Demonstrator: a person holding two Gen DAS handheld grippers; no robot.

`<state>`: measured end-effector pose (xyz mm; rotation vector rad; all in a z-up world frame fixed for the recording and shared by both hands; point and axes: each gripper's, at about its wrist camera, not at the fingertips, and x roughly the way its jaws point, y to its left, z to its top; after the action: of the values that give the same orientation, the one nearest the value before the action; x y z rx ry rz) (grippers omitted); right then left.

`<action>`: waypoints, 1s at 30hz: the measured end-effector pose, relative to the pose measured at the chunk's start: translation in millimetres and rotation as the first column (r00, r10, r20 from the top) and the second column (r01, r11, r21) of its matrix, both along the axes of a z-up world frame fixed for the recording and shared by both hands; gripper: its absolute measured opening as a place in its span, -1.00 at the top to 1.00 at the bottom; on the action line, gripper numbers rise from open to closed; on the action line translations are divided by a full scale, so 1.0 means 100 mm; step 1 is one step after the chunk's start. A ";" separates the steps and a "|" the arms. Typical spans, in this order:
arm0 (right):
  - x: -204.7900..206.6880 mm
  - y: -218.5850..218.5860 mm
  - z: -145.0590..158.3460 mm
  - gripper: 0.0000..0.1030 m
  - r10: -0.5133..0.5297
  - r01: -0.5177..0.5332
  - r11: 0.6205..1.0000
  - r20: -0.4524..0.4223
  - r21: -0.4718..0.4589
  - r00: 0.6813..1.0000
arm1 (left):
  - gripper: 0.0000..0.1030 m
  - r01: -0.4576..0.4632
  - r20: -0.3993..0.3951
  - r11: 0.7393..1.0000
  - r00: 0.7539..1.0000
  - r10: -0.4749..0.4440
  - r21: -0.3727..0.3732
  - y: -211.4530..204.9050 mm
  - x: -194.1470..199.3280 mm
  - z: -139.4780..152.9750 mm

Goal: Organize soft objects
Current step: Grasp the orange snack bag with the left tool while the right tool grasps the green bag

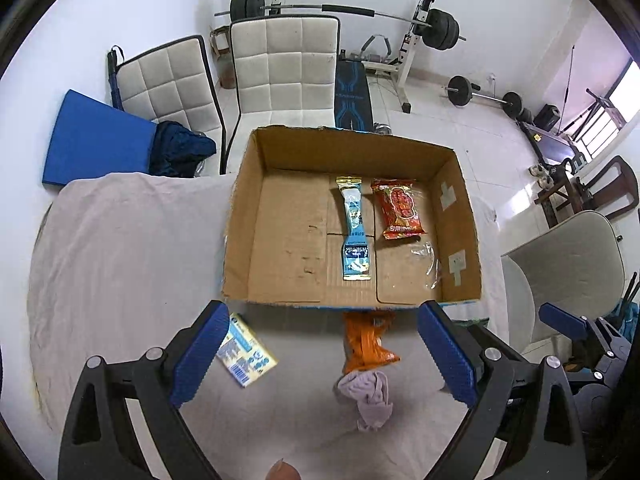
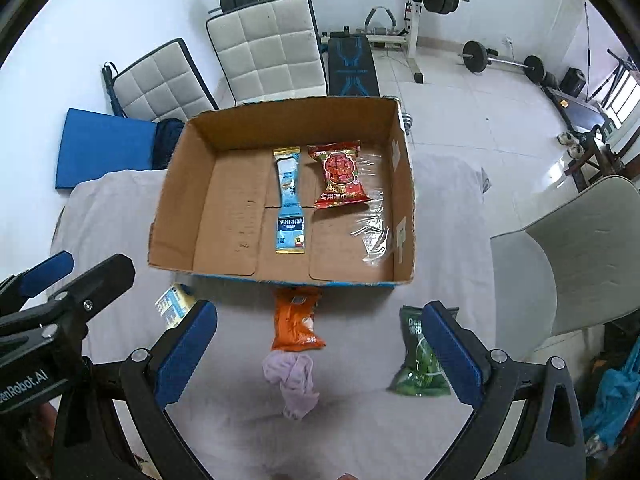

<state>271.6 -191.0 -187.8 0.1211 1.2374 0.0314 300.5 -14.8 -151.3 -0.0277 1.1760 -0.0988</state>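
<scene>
An open cardboard box point(image 1: 240, 216) point(image 2: 176, 196) stands on a cloth-covered table. In it lie a long blue packet point(image 1: 355, 232) point(image 2: 289, 204), a red packet point(image 1: 400, 208) point(image 2: 340, 174) and a clear wrapper point(image 1: 426, 266) point(image 2: 372, 236). In front of the box lie an orange packet point(image 1: 366, 342) point(image 2: 296, 322), a crumpled lilac cloth point(image 1: 370, 398) point(image 2: 294, 380), a yellow-blue packet point(image 1: 246, 356) point(image 2: 174, 306) and a green packet point(image 2: 418, 360). My left gripper point(image 1: 324, 356) is open and empty above the orange packet and cloth. My right gripper point(image 2: 320, 356) is open and empty above the same spot.
The table's pale cloth point(image 1: 120, 260) hangs over the edges. White padded chairs point(image 1: 284, 68) and a blue mat point(image 1: 96, 140) stand behind the table. A pale chair point(image 2: 568, 256) is at the right. Weight equipment point(image 1: 436, 28) fills the back of the room.
</scene>
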 end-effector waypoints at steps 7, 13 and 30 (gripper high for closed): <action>-0.20 -0.33 -0.05 -1.00 -0.073 0.073 0.997 -0.040 0.020 0.997 | -0.87 -0.001 0.001 1.000 1.000 0.001 -0.007 -0.02 -0.17 0.05; -0.29 -0.90 -0.53 -1.00 -0.169 0.167 0.986 -0.145 -0.032 0.975 | -0.87 -0.030 -0.153 0.998 0.988 0.021 -0.057 -0.11 -0.22 -0.46; -0.33 -1.57 -2.23 -1.00 -0.275 0.301 0.954 -0.416 -0.003 0.867 | -0.87 0.009 -0.474 0.999 0.880 -0.026 -0.040 -0.77 0.11 -2.26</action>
<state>238.8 -348.4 -411.2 0.3823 1.6313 -0.2284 312.0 -91.9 -377.5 -0.0768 1.6684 -0.1343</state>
